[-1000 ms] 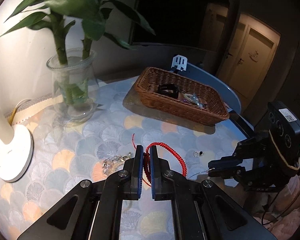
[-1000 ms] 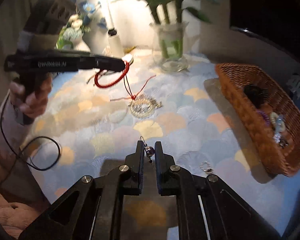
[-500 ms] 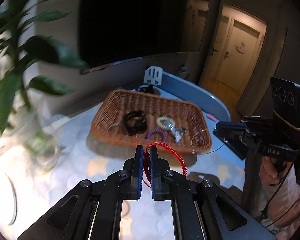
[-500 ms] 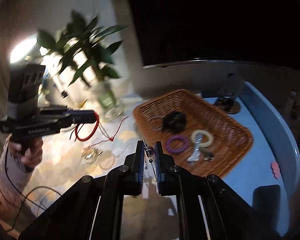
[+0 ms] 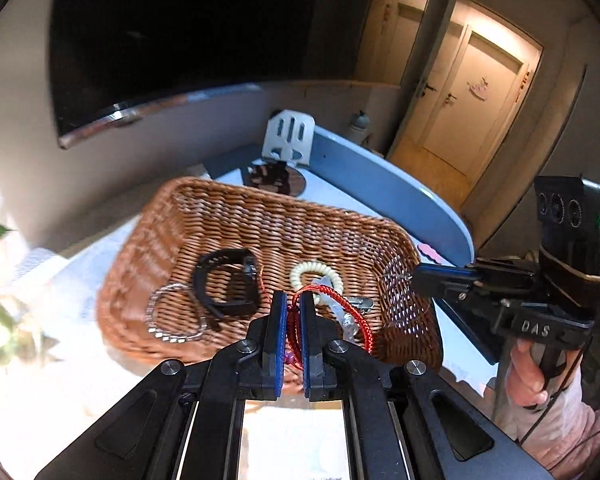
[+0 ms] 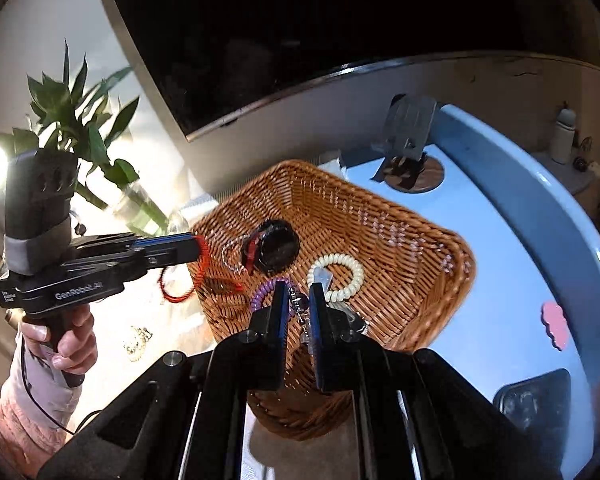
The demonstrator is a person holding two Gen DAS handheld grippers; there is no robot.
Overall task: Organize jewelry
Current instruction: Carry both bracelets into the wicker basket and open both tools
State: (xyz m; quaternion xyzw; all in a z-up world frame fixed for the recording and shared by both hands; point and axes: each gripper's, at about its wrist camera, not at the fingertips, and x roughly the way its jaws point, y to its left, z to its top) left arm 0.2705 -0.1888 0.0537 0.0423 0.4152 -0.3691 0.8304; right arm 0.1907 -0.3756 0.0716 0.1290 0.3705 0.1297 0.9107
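Observation:
A brown wicker basket [image 5: 236, 216] [image 6: 380, 216] holds a black watch [image 5: 228, 280] [image 6: 278, 246], a cream coil band [image 5: 314, 270] [image 6: 340, 272], a silver chain [image 5: 172, 320] and a purple coil band [image 6: 262, 294]. My left gripper [image 5: 293, 304] is shut on a red cord bracelet [image 5: 340, 304] over the basket's near rim; it also shows in the right wrist view [image 6: 198, 246]. My right gripper [image 6: 298, 294] is shut on a thin beaded chain [image 6: 302, 312] above the basket; it shows in the left wrist view [image 5: 416, 278] at the basket's right rim.
A blue rounded table edge [image 6: 540, 200] curves behind the basket. A phone stand [image 5: 288, 140] sits on a round coaster. A plant in a glass vase [image 6: 140, 208], a dark phone [image 6: 536, 400], a pink tag [image 6: 556, 324] and a loose silver piece [image 6: 138, 338] are around.
Both grippers moved from the patterned table toward the basket, carrying the red bracelet and the beaded chain. They are now over its rims.

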